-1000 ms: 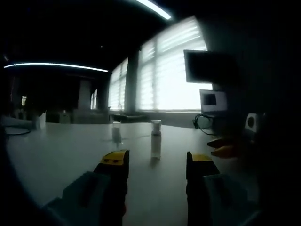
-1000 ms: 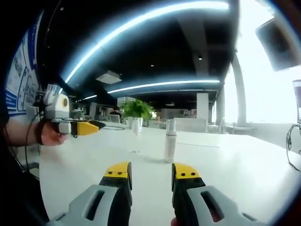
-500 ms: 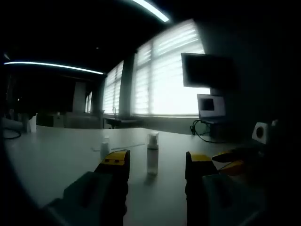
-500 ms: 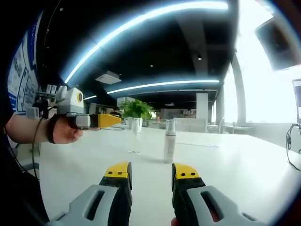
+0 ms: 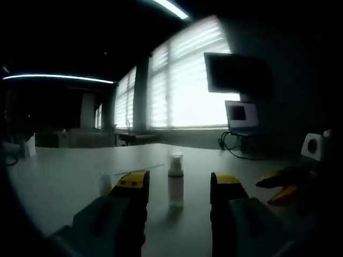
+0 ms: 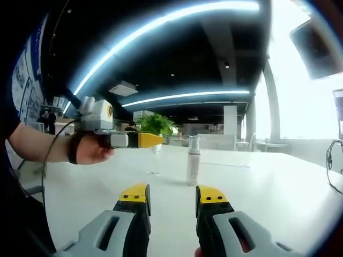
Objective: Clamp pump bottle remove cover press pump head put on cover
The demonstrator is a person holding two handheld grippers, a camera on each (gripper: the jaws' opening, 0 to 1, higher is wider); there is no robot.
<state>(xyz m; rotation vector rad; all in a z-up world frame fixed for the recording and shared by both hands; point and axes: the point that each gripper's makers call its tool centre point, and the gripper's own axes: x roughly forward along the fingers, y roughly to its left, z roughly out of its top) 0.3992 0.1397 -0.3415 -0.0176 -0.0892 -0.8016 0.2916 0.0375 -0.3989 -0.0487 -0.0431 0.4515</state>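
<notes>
Pump bottle (image 5: 175, 184): upright on the white bench (image 6: 278, 198), cover on, lined up between the spread jaws of the left gripper (image 5: 176, 184), apparently for clamping. Right gripper (image 6: 172, 199): jaws parted, empty, pointed at the bottle from its own side. Nearby: small clear container (image 5: 105, 183) just beside the approach path; plant (image 6: 155, 124), monitor (image 5: 233, 74), cables behind.

table (image 6: 278, 198), white; plant (image 6: 155, 124), far end; monitor (image 5: 238, 74), wall-mounted; laptop (image 5: 242, 115); cable (image 5: 228, 144); windows (image 5: 182, 85), blinds lit
</notes>
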